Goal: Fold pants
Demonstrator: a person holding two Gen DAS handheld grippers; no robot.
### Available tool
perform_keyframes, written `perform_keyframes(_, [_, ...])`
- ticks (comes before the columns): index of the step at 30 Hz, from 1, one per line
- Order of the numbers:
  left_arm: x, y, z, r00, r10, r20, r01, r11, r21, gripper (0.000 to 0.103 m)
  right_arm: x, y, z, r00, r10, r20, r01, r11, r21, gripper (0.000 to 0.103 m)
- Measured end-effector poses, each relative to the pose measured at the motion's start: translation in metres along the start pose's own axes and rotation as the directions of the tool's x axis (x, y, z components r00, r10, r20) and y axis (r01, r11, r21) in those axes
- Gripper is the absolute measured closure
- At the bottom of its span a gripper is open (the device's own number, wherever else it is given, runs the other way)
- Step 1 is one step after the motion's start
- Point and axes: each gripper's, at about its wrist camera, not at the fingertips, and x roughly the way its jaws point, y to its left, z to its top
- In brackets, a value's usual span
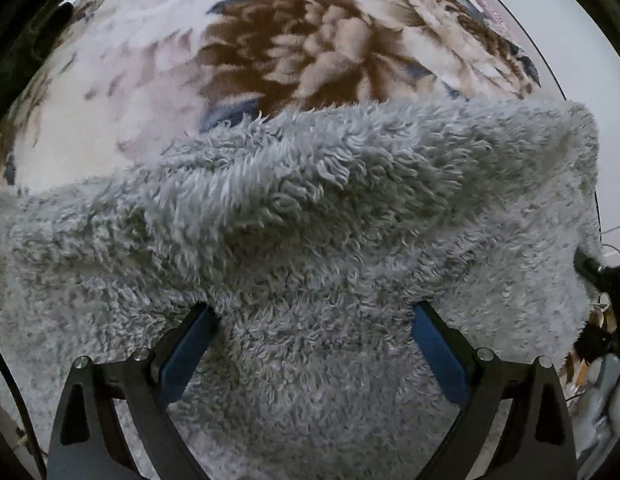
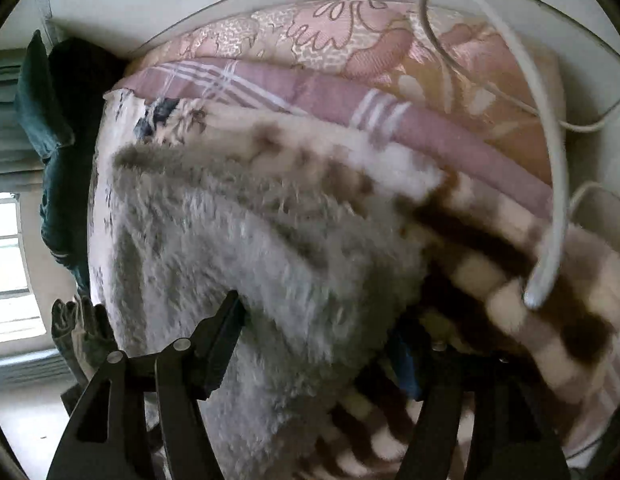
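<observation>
My left gripper (image 1: 312, 320) has its two fingers (image 1: 190, 344) spread wide, and the grey fluffy pants (image 1: 310, 208) fill the gap between them; the blue pads sit on either side of a thick bunch of the pile, with the tips sunk under the fleece, so the fingers are open around the cloth rather than pinched on it. From this side the pants stretch across the whole lower view, with a raised fold running from the left edge up toward the right, where a corner of the fabric stands up. Behind them lies the bed's blanket (image 1: 270, 52), cream with big brown flowers and dark blue leaves. My right gripper (image 2: 322, 332) is also in the pants (image 2: 246, 248): the left finger (image 2: 220, 344) shows clearly against the grey pile, but the other one is buried under the fleece and a brown-and-cream checked blanket (image 2: 522, 280), and the view is blurred, so I cannot tell whether these fingers are open or closed on anything. Above the pants here are a pink plaid sheet (image 2: 310, 92) and a pink flowered cover (image 2: 350, 36), a white cable (image 2: 550, 184) looping down at the right, and dark green cloth (image 2: 58, 120) hanging at the left near a window (image 2: 10, 264).
</observation>
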Motion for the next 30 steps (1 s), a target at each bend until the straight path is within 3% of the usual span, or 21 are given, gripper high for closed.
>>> perform_keyframes(5, [0.022, -0.003, 0.002, 1.000, 0.023, -0.001, -0.023, 1.000, -0.009, 0.000, -0.008, 0.009, -0.001, 0.991, 0.124, 0.055, -0.122, 0.992, -0.034, 0.033])
perform_keyframes(8, [0.027, -0.010, 0.002, 0.998, 0.053, 0.015, -0.053, 0.998, -0.029, 0.000, 0.006, 0.006, 0.000, 0.994, 0.104, 0.017, -0.104, 0.994, -0.018, 0.033])
perform_keyframes(12, [0.026, -0.018, 0.005, 0.999, 0.038, -0.023, -0.039, 0.999, -0.032, 0.000, 0.015, 0.006, 0.008, 0.988, 0.150, 0.031, -0.150, 0.989, 0.015, 0.034])
perform_keyframes(13, [0.020, -0.016, 0.008, 1.000, 0.018, -0.017, -0.019, 0.999, -0.044, 0.000, 0.012, 0.010, 0.010, 0.988, 0.149, 0.051, -0.149, 0.989, 0.003, 0.039])
perform_keyframes(14, [0.012, -0.014, 0.007, 1.000, -0.002, 0.000, 0.002, 0.998, -0.060, 0.000, 0.008, 0.015, 0.012, 0.987, 0.140, 0.077, -0.138, 0.990, -0.024, 0.065])
perform_keyframes(15, [0.006, -0.012, 0.008, 1.000, -0.001, 0.007, 0.002, 0.998, -0.070, 0.000, 0.005, 0.019, 0.013, 0.988, 0.125, 0.085, -0.122, 0.992, -0.045, 0.083])
perform_keyframes(19, [-0.018, 0.011, 0.005, 1.000, -0.001, 0.027, 0.005, 0.989, -0.145, 0.000, -0.017, 0.053, 0.007, 0.985, 0.069, 0.158, -0.048, 0.990, -0.132, 0.085])
perform_keyframes(24, [-0.056, 0.059, 0.009, 0.998, 0.017, 0.054, -0.005, 0.974, -0.228, 0.000, -0.057, 0.117, -0.030, 0.976, 0.072, 0.207, -0.014, 0.964, -0.267, 0.085])
perform_keyframes(30, [-0.113, 0.143, 0.004, 0.993, 0.056, 0.102, -0.020, 0.948, -0.318, 0.000, -0.067, 0.207, -0.114, 0.986, 0.102, 0.128, -0.033, 0.891, -0.453, 0.086])
